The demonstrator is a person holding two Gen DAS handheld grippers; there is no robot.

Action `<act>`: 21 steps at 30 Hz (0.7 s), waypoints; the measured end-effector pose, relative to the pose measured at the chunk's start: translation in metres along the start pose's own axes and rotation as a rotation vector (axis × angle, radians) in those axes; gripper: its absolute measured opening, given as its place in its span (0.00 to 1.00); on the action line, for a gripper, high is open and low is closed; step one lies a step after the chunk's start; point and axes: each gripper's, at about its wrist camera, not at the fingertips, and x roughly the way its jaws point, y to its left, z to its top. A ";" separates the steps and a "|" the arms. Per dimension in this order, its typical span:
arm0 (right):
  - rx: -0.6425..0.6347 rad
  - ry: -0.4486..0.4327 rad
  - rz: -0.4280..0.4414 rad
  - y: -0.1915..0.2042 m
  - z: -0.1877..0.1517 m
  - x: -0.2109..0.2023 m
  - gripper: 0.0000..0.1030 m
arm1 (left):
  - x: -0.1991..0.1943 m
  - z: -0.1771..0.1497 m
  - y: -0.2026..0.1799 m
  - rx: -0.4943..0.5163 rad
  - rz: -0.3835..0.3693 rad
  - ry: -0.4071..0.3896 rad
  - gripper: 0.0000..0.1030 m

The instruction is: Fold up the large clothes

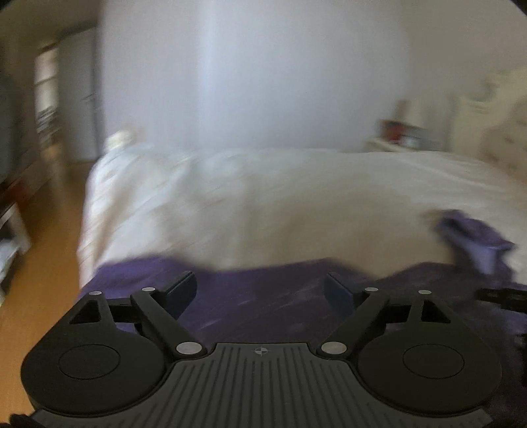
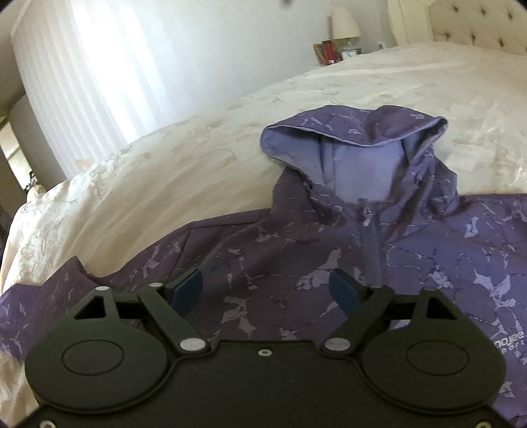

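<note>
A purple patterned hooded jacket (image 2: 329, 250) lies front up on the white bed (image 2: 197, 158), zipper closed, hood (image 2: 355, 145) spread toward the headboard. My right gripper (image 2: 265, 289) is open and empty, just above the jacket's chest, left of the zipper. In the blurred left wrist view the jacket (image 1: 257, 296) lies across the near edge of the bed (image 1: 263, 204), with the hood (image 1: 474, 237) at the right. My left gripper (image 1: 260, 289) is open and empty over the purple cloth.
Wooden floor (image 1: 49, 237) runs left of the bed. A nightstand with a lamp (image 2: 344, 23) and small items stands by the tufted headboard (image 2: 477, 26). White curtains (image 2: 82, 82) hang behind the bed. Dark furniture (image 1: 10, 164) stands at the far left.
</note>
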 end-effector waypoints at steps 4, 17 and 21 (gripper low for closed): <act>-0.028 0.005 0.002 0.006 -0.003 0.003 0.84 | 0.017 -0.006 0.044 -0.166 0.097 0.059 0.82; -0.066 0.027 0.008 0.013 -0.008 0.008 0.84 | 0.065 -0.026 0.123 -0.544 0.125 0.084 0.80; -0.069 0.030 0.009 0.013 -0.008 0.009 0.84 | 0.059 -0.026 0.126 -0.537 0.134 0.038 0.19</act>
